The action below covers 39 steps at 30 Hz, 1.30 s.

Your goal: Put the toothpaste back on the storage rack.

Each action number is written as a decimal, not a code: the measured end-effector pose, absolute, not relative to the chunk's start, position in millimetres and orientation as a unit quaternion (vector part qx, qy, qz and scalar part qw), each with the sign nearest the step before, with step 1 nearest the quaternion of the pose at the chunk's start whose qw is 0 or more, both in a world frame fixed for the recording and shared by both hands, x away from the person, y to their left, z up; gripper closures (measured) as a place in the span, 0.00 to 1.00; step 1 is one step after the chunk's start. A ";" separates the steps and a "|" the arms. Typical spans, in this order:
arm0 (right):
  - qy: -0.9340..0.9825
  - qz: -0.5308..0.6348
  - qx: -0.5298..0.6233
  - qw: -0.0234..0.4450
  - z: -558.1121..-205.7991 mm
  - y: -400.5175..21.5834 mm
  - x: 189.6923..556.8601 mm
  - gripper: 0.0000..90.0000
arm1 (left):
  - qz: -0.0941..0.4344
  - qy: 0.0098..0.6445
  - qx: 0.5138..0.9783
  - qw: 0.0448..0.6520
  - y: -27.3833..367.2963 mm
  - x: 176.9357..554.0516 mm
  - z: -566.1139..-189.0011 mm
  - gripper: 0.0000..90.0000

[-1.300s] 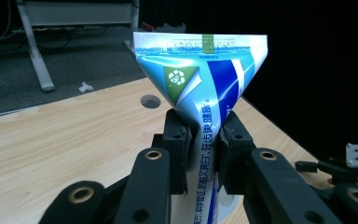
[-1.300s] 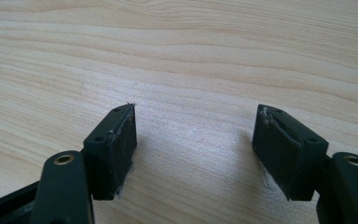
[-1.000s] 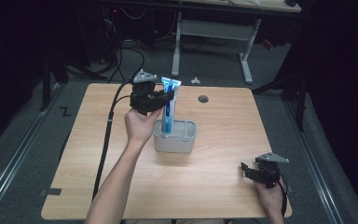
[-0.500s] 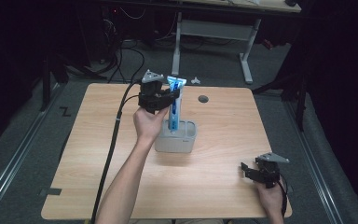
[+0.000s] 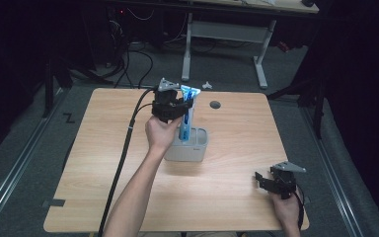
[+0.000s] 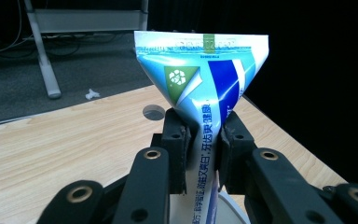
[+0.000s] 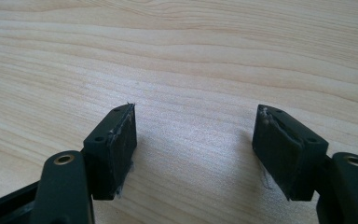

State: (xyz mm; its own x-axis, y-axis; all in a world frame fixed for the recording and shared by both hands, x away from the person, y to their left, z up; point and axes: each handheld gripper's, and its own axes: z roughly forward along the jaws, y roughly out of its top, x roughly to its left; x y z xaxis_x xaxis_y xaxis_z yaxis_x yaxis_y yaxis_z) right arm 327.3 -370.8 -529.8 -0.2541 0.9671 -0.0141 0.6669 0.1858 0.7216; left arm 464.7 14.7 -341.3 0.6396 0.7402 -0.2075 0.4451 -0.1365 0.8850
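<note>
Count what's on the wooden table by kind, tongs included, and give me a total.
Toothpaste tube: 1
Grey holder: 1
Tongs, left clamped on the tube, right open: 2
Total: 4

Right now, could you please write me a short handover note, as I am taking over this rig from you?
Left hand-held gripper: shut on the toothpaste tube, clamped below its flat crimped end, which points up.
Right hand-held gripper: open, holding nothing, low over bare table at the near right corner.
Things: the tube stands upright with its lower end inside the grey holder at mid table; whether it rests on the bottom is hidden.
Done: tube grasped and lined up in the holder.
Left: probably to seat the tube, release it and withdraw the left hand-held gripper.
</note>
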 end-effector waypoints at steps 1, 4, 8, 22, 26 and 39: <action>0.730 0.307 0.559 0.245 -529.8 -370.8 327.3 0.34 | 0.139 0.402 0.739 0.522 15.1 465.0 -342.9 0.84; 0.730 0.307 0.559 0.245 -529.8 -370.8 327.2 0.34 | 0.138 0.406 0.742 0.516 15.3 465.3 -348.7 0.84; 0.730 0.307 0.559 0.245 -529.8 -370.9 327.3 0.34 | 0.145 0.407 0.745 0.508 14.6 464.5 -352.0 0.84; 0.731 0.307 0.559 0.244 -529.8 -370.5 327.3 0.34 | 0.147 0.407 0.754 0.495 12.2 463.9 -362.0 0.84; 0.731 0.307 0.559 0.244 -529.8 -370.5 327.3 0.34 | 0.148 0.407 0.757 0.489 11.9 463.3 -364.5 0.84; 0.732 0.308 0.557 0.244 -529.8 -370.2 327.5 0.34 | 0.154 0.398 0.769 0.476 8.2 459.7 -368.3 0.83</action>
